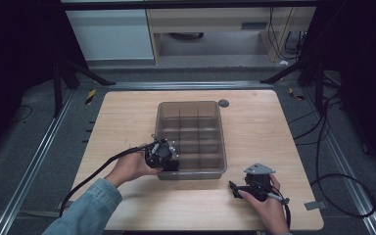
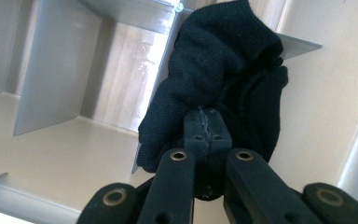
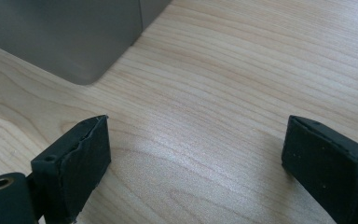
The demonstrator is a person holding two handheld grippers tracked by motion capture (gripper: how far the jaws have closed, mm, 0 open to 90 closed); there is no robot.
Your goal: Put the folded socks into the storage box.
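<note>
Pale wood table (image 1: 254, 132), grey carpet around, left tool (image 2: 207, 135) pinching black cloth (image 2: 214, 79) inside divided bin (image 1: 191, 139), right tool (image 3: 193, 163) spread.

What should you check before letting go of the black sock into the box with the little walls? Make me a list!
1. Left hand-held gripper shut on the black sock: ok, the jaws meet with the knit fabric pinched between them.
2. Sock over the divided bin, not the table: ok, grey dividers stand around it in the left gripper view.
3. Which compartment lies under the sock: cannot tell exactly; in the high view the gripper sits at the bin's near left corner.
4. Sock clear of the dividers: not ok, it drapes against one divider's edge.
5. Right hand-held gripper out of the way: ok, open and empty over bare wood beside the bin.
</note>
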